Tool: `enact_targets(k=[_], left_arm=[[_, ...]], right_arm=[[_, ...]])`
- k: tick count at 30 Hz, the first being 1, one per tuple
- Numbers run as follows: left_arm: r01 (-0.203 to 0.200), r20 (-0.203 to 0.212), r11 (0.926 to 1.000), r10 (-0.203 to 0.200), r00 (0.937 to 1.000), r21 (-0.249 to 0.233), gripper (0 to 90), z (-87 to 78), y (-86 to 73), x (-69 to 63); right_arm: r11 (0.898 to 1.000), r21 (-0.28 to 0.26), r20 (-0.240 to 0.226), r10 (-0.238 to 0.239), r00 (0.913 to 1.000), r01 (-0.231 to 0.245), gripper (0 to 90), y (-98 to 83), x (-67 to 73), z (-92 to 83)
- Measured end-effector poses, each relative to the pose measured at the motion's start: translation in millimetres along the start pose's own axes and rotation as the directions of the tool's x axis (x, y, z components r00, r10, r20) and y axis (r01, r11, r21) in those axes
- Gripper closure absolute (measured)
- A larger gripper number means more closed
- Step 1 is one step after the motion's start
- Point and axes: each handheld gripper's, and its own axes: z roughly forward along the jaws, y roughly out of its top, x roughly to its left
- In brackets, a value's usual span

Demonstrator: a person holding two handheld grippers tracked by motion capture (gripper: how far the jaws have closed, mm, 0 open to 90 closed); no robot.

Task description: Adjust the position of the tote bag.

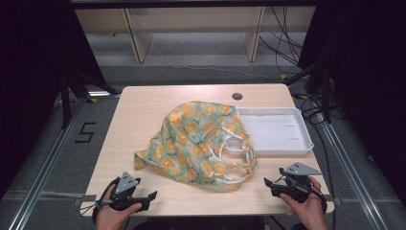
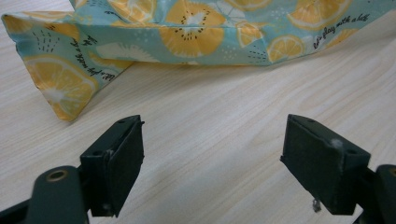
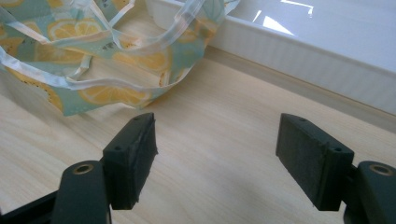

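Observation:
A crumpled teal cloth bag [image 1: 196, 139] printed with orange slices lies in the middle of the wooden table [image 1: 143, 105]. Its far right side drapes over the left edge of a white tray [image 1: 280, 129], and its pale handles [image 1: 237, 151] lie toward the tray. My left gripper [image 1: 148, 199] rests at the near left, open, jaws pointing at the bag's near corner [image 2: 60, 93], with bare wood between. My right gripper [image 1: 269, 187] sits at the near right, open, short of the bag's handle end [image 3: 107, 95] and the tray wall [image 3: 299, 51]. Both the left gripper [image 2: 215, 123] and the right gripper [image 3: 217, 121] hold nothing.
A dark round cable hole [image 1: 237, 96] sits at the table's far edge. Behind the table are wooden shelf legs [image 1: 136, 40] and loose cables [image 1: 287, 43] on the floor. Bare wood runs along the near edge between my two hands.

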Motion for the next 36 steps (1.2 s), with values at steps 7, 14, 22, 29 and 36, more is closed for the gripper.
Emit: enact_targets(k=[7, 14, 22, 29, 36], left_arm=[[0.003, 0.010, 1.0000, -0.003, 0.9999, -0.007, 20.2, 1.1, 2.0, -2.2], [-0.031, 0.033, 0.9995, 0.031, 0.9990, 0.001, 20.2, 3.2, 3.1, -6.8], [-0.013, 0.049, 0.9996, 0.014, 0.9987, -0.027, 20.2, 4.0, 6.2, -12.3], [-0.067, 0.095, 0.9959, 0.072, 0.9928, -0.062, 21.9, 10.9, 19.8, -29.0], [-0.149, 0.156, 0.9818, 0.167, 0.9736, -0.118, 24.2, 29.8, 46.4, -63.8]], right_arm=[[0.999, -0.011, 0.009, -0.036, 0.9993, 0.036, 29.7, 0.4, -3.8, 0.7], [0.999, -0.008, 0.006, -0.035, 0.9994, 0.035, 29.7, 0.3, -3.7, 1.3], [0.999, -0.010, 0.007, -0.031, 0.9995, 0.031, 29.7, 0.4, -3.7, 1.9], [1.000, -0.002, 0.011, 0.006, 0.9999, -0.006, 29.5, -0.3, -0.6, 2.4], [1.000, 0.006, -0.011, -0.022, 0.9997, 0.022, 29.4, 0.8, -2.1, 4.4]])
